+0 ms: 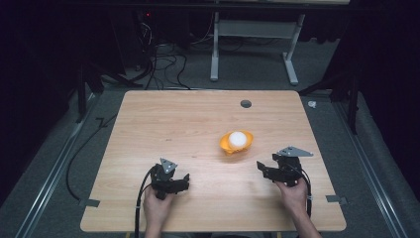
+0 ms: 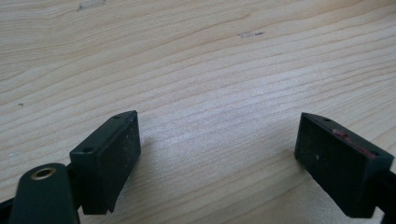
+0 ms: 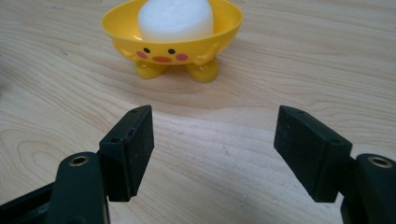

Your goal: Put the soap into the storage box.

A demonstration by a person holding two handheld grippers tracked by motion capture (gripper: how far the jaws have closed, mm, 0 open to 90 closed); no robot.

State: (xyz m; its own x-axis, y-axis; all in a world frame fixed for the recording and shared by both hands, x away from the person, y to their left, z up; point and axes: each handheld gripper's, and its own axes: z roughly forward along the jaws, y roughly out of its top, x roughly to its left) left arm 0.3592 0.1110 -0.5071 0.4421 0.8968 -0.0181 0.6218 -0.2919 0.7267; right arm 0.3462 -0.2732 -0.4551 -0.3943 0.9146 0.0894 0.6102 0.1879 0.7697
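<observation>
Right gripper (image 3: 212,154): jaws apart, nothing between them, aimed at the yellow plastic duck-faced bowl (image 3: 173,39) standing at its twelve o'clock, apparently lined up for an approach. A white rounded foam-like lump (image 3: 176,18) sits inside the bowl. Left gripper (image 2: 219,158): jaws apart over the bare pale wooden table (image 2: 210,70), seemingly idle. The high view places the bowl (image 1: 236,142) right of centre; the right gripper view reveals its painted face.

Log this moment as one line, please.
left gripper: open, empty, over table | right gripper: open, empty, facing yellow bowl | white lump: in bowl
</observation>
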